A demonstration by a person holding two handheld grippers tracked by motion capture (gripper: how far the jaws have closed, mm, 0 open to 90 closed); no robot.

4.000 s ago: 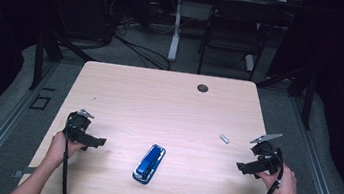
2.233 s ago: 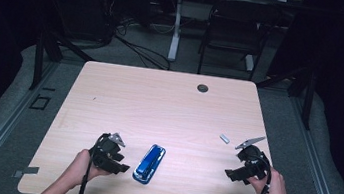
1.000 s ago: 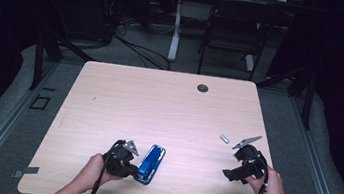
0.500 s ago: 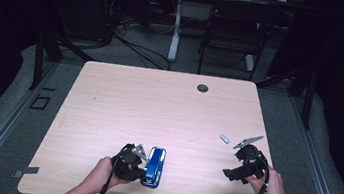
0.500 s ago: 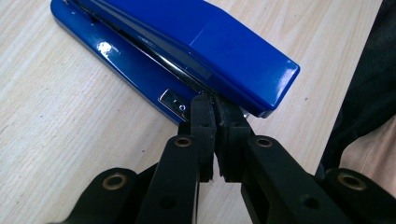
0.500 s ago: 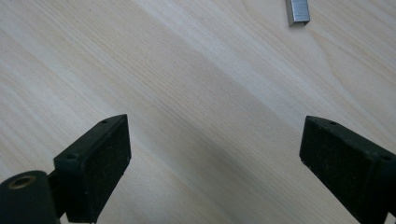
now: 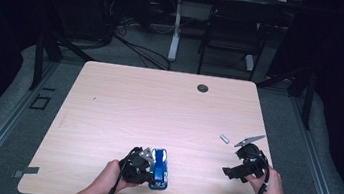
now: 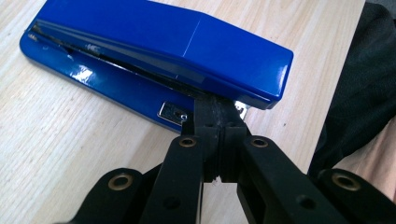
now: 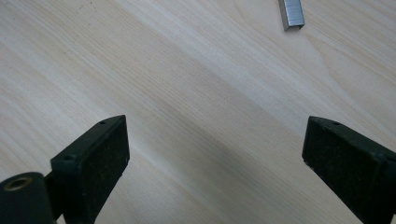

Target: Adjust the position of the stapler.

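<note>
Here the blue stapler [image 7: 160,162] lies on the table [image 7: 159,105], near its front edge. The left gripper [image 8: 215,122] sits just beside it, jaws closed tight together with nothing between them, tips pressed against the stapler's side under its top arm. The right gripper [image 9: 215,149] hovers well apart at the right, jaws wide and empty. A staple strip [image 9: 291,13] lies just beyond it.
</note>
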